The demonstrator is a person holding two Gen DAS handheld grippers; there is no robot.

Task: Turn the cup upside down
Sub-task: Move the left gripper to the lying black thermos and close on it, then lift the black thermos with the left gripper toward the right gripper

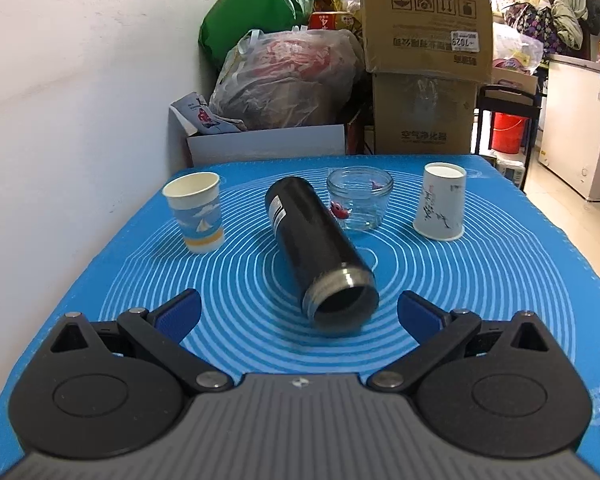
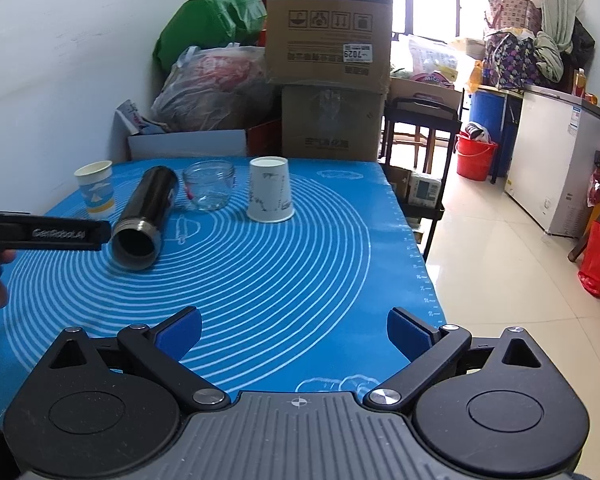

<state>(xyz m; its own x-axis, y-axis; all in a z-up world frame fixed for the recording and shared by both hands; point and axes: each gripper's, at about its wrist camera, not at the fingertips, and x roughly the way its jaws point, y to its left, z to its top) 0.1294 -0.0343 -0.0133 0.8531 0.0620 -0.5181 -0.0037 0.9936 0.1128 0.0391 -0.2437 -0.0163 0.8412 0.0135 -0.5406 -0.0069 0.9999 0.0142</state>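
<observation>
A: On the blue mat [image 1: 500,280], where is the black flask [image 1: 320,256]?

B: Lying sideways, mouth just beyond the left claw [image 1: 299,312].

A: Claw states?

B: Left claw and right claw [image 2: 294,334]: both wide, holding nothing.

**Black cup on its side, mid-mat**

Black cylindrical cup [image 1: 318,248] lies on its side on the blue mat [image 1: 500,280], tilted off the mat at the mouth end or blurred; cannot tell which. Open mouth faces the camera, ringed by a threaded metal collar; interior dark. White barcode label near the closed base, which points toward the far edge
</observation>
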